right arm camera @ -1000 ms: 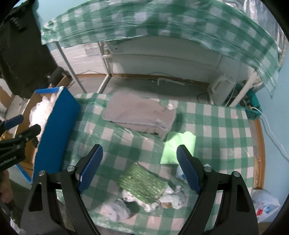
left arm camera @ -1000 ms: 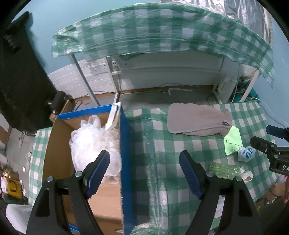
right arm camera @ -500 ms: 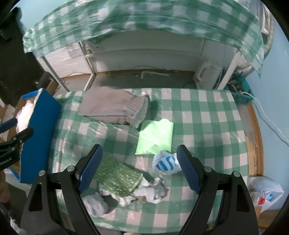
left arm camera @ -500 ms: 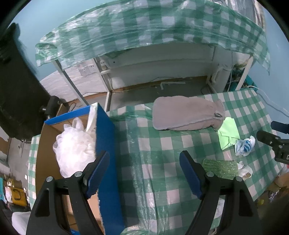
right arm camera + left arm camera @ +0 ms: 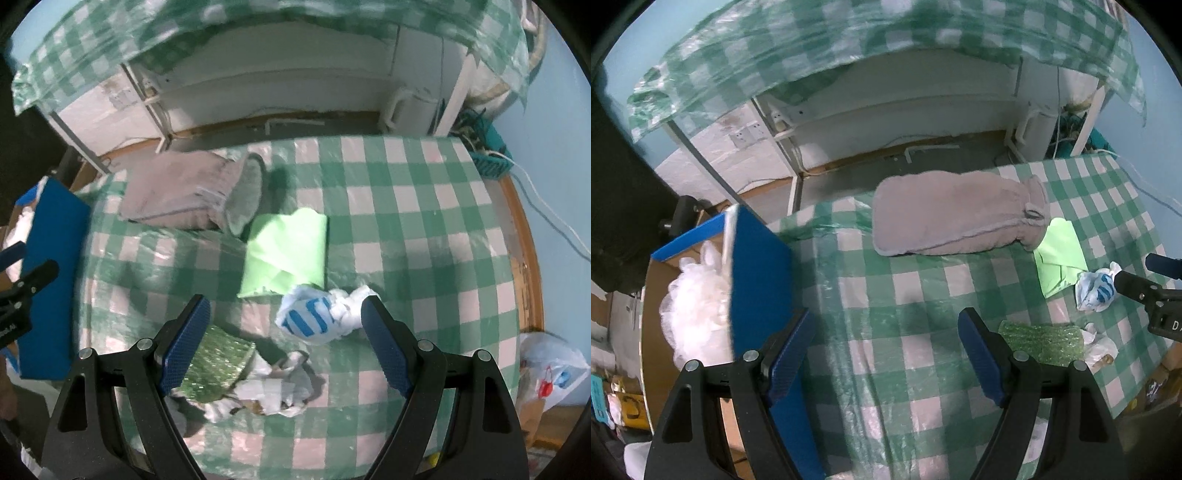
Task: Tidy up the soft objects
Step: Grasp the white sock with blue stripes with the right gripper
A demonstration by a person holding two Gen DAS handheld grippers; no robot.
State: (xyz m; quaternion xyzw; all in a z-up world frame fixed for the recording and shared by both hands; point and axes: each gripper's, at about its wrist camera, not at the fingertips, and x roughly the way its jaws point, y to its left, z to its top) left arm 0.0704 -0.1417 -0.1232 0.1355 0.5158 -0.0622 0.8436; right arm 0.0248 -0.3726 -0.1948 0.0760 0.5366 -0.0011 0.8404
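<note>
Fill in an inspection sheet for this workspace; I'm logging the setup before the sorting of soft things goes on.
Surface: table under a green-checked cloth with clear plastic over it.
Job's things: grey pouch, green cloth, blue-striped white bag, green sparkly sponge and crumpled white wrappers on the table; white mesh puff inside the blue-sided box.
Clutter: plastic bag off the table's right edge.
Grippers: left gripper and right gripper both open, holding nothing.
Cables: white cord past the right edge.
Surroundings: second checked table, pale blue wall.
</note>
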